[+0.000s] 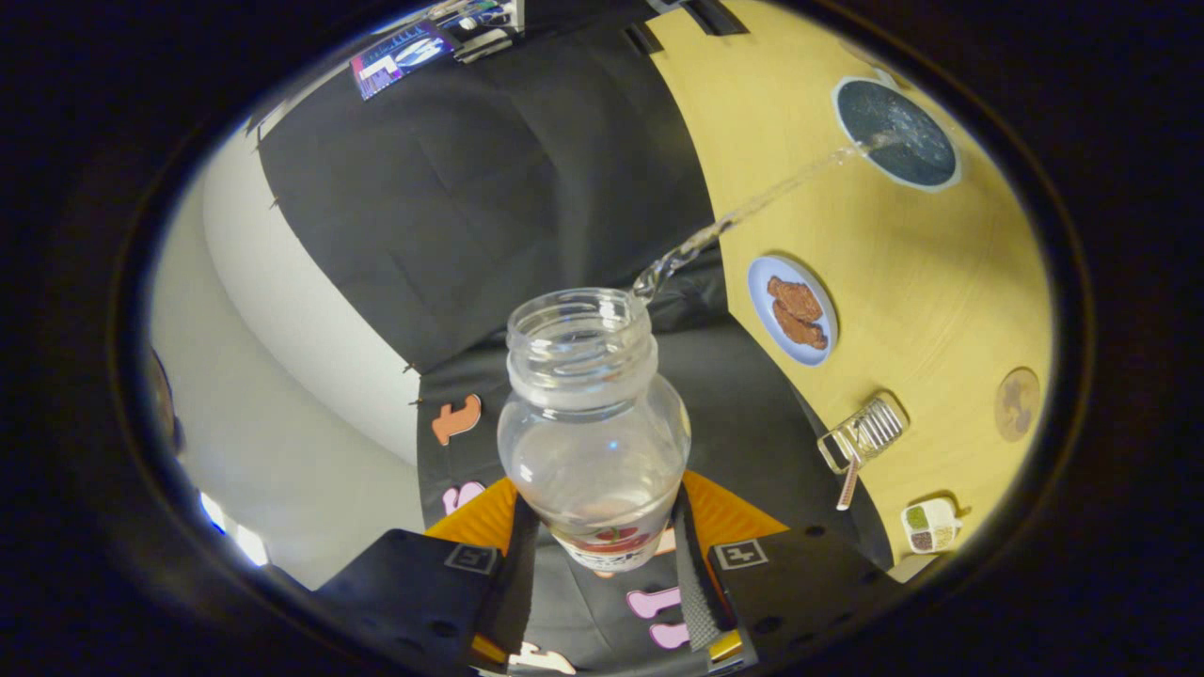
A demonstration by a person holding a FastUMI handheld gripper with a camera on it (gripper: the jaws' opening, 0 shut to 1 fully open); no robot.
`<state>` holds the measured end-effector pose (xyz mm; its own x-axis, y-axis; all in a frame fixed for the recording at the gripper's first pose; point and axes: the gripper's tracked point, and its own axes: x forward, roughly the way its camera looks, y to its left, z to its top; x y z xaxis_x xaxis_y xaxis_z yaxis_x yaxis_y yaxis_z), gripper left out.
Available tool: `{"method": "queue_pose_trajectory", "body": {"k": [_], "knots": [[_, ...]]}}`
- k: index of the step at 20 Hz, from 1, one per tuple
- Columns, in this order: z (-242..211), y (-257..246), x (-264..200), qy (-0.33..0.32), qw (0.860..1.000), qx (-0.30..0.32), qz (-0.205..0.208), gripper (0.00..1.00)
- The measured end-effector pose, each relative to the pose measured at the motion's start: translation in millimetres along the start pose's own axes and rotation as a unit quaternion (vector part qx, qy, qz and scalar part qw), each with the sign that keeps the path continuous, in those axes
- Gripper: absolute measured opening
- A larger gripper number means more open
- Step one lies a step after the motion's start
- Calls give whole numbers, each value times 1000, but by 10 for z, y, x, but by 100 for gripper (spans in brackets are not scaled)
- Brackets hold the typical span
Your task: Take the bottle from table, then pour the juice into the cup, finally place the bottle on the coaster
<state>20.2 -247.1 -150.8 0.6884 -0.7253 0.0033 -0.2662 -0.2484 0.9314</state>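
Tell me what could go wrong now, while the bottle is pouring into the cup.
1. The stream makes a long arc from the bottle, held between the gripper fingers, into the cup; a small wobble could spill juice on the table.
2. As the flow weakens, it may fall short, near the plate.

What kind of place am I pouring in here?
Probably a staged dining booth: a wooden table with a cup, a plate of food, and cloth walls. The gripper holds the bottle.
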Motion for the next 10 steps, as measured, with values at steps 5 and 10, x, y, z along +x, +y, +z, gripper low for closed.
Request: {"method": "queue_pose_trajectory", "body": {"k": [5, 10], "knots": [[26, 65, 39, -6, 1000, 13, 10, 68], [35, 132, 36, -9, 999, 32, 24, 68]]}}
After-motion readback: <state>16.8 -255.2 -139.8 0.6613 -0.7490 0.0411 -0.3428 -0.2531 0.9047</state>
